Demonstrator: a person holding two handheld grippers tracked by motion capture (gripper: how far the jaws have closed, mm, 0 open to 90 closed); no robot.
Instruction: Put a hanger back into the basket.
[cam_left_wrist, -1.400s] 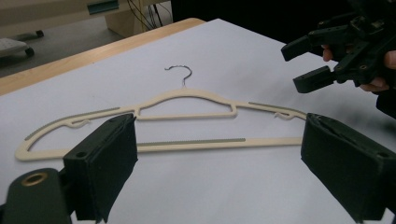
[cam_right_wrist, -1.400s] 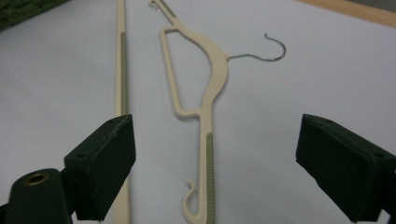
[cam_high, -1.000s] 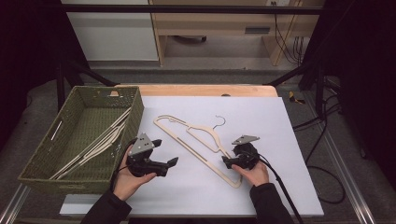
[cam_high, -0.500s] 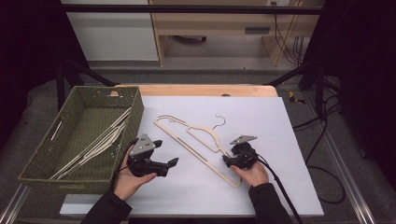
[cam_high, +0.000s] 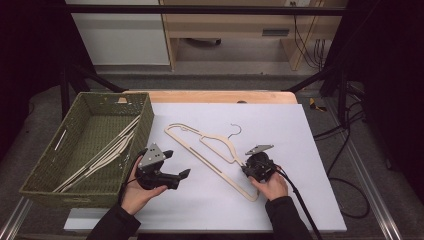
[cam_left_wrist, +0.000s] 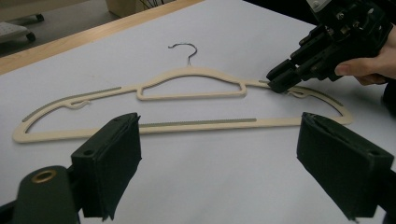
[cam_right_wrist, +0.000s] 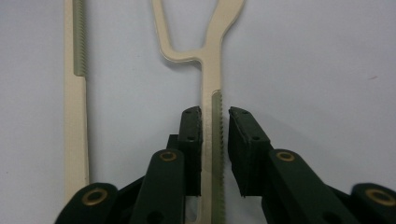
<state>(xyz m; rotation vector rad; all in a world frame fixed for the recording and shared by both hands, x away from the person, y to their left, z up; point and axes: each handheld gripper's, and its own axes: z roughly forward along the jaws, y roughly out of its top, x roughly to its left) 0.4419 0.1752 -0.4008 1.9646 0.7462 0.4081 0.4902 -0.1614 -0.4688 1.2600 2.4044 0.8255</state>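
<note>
A cream hanger (cam_high: 215, 168) with a metal hook lies flat on the white table top (cam_high: 280, 130). My right gripper (cam_high: 245, 167) sits at its near shoulder. In the right gripper view the hanger (cam_right_wrist: 208, 70) arm with its ribbed strip runs between the jaws of the right gripper (cam_right_wrist: 215, 126). These jaws have just been closing: one pad touches the arm and a thin gap shows at the other. My left gripper (cam_high: 178, 163) rests on the table left of the hanger, open wide. In the left gripper view its jaws (cam_left_wrist: 219, 158) frame the hanger (cam_left_wrist: 191, 95) and the right gripper (cam_left_wrist: 275, 85).
A green woven basket (cam_high: 145, 120) stands at the table's left side with several cream hangers (cam_high: 110, 150) inside. A wooden strip (cam_high: 220, 96) edges the far side of the table. Cables (cam_high: 345, 165) hang off to the right.
The right gripper's jaws have narrowed around the hanger's arm. Both hands have stayed where they were, and the hanger has not moved.
</note>
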